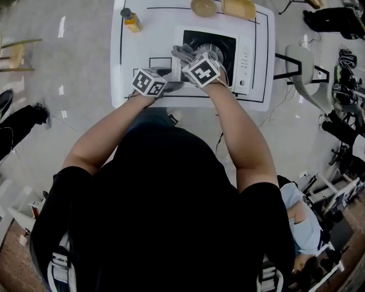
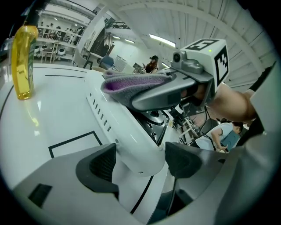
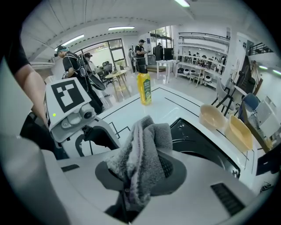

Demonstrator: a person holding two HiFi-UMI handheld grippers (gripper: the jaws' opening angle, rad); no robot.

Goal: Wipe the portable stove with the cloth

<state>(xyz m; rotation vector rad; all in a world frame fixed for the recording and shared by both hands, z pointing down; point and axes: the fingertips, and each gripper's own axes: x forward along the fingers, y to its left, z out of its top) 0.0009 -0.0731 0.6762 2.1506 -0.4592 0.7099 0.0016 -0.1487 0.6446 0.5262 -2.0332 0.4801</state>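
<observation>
The white portable stove (image 1: 246, 57) with a black top and round burner sits on the white table (image 1: 122, 63). My right gripper (image 1: 191, 60) is shut on a folded grey cloth (image 1: 181, 52), held over the stove's left side. In the right gripper view the cloth (image 3: 142, 154) bulges up between the jaws, beside the black top (image 3: 199, 140). My left gripper (image 1: 169, 86) clamps the stove's near left corner; in the left gripper view that corner (image 2: 136, 149) is pinched between both jaws. There the cloth (image 2: 131, 83) shows purple-grey above the stove.
A yellow bottle (image 1: 131, 20) stands at the table's far left, and it appears as the bottle (image 3: 144, 90) in the right gripper view. Two beige bowls (image 1: 203, 7) (image 1: 238, 8) sit behind the stove. Chairs, cables and a seated person surround the table.
</observation>
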